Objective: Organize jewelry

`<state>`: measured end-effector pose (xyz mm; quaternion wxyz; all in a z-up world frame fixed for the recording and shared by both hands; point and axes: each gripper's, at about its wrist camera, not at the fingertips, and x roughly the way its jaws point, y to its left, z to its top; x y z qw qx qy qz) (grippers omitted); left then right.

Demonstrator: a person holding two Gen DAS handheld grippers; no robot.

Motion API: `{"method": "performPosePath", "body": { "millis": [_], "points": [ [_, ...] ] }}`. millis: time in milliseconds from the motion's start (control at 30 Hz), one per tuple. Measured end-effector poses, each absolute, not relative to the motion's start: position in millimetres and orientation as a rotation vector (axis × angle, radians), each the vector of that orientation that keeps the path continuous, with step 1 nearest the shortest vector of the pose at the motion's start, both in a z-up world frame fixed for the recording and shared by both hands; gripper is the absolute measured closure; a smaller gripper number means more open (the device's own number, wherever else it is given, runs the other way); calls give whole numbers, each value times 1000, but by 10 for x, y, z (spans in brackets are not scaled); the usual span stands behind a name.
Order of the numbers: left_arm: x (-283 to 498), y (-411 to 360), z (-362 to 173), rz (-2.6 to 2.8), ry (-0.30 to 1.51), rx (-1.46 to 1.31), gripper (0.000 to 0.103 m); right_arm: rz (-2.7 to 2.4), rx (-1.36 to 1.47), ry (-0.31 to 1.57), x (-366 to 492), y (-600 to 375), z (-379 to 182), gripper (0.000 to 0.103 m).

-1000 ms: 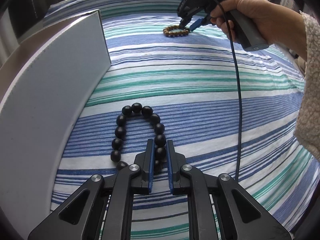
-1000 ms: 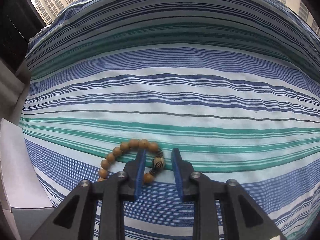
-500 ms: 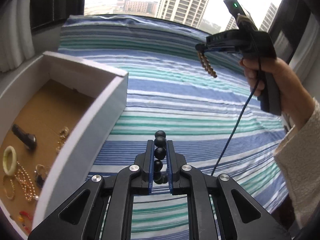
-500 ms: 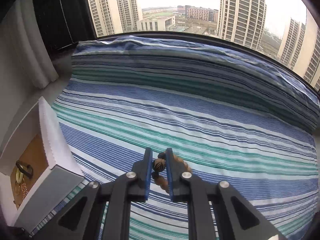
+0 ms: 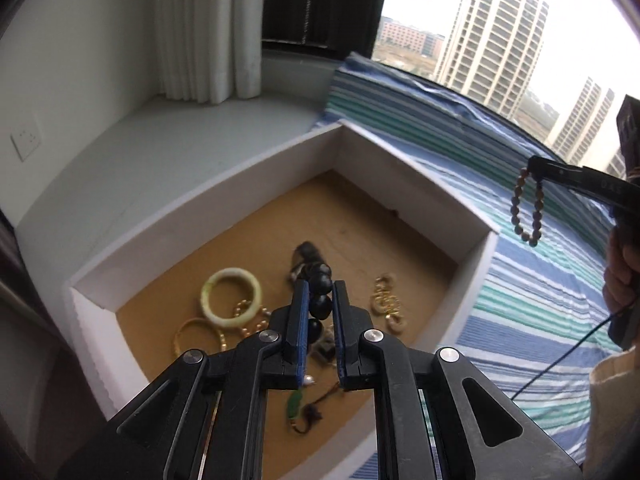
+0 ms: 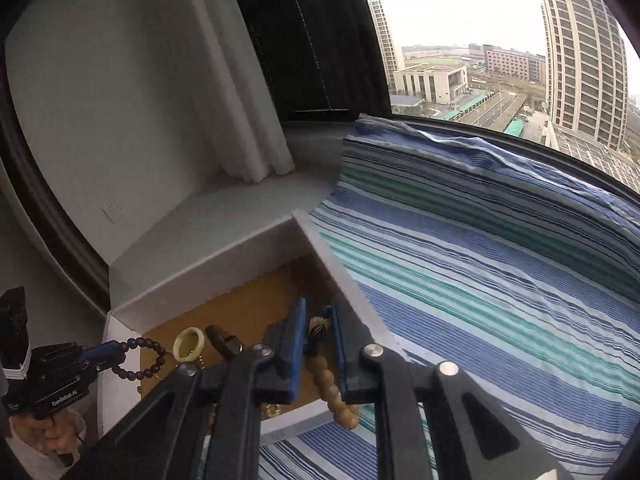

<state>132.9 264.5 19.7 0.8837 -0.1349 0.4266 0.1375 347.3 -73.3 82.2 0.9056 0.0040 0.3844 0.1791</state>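
My left gripper (image 5: 320, 300) is shut on a black bead bracelet (image 5: 320, 306) and holds it above the open white box (image 5: 404, 172) with a brown floor. The black bracelet (image 6: 140, 360) also hangs from the left gripper in the right wrist view. My right gripper (image 6: 318, 330) is shut on a brown wooden bead bracelet (image 6: 330, 384), held in the air over the box's right wall (image 6: 344, 284). That bracelet (image 5: 526, 208) dangles from the right gripper at the right of the left wrist view.
In the box lie a pale green bangle (image 5: 231, 298), gold bangles (image 5: 198, 334), a gold chain piece (image 5: 386, 304), a dark item (image 5: 308, 252) and a green pendant (image 5: 295, 406). The striped blue-green cloth (image 6: 500, 280) lies right of the box. A white sill, curtain (image 5: 200, 32) and window stand behind.
Both grippers have lifted their bracelets off the striped cloth and swung left. The left one now hangs over the box interior; the right one is at the box's right wall.
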Motion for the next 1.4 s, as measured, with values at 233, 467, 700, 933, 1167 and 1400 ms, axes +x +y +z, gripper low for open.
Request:
{"method": "performPosePath", "body": {
  "millis": [233,467,700,933,1167,1400],
  "points": [
    [1409,2942,-526,360,1021,-301,91,448,-50,969,3765,98,-24,87],
    [1164,2672,-319,468,893,-134,6,408,-141,989,3659,418,-262,51],
    [879,2402,41,638,809,-80,1,368,-313,885,3167,618,-49,23],
    [676,2468,161,612,869,-185,1,329,-335,883,2814,682,52,23],
    [493,2617,224,649,850,-284,1,313,-393,877,2567,907,70,23],
    [425,2695,222,696,832,-286,1,311,-405,878,2492,1010,64,23]
  ]
}}
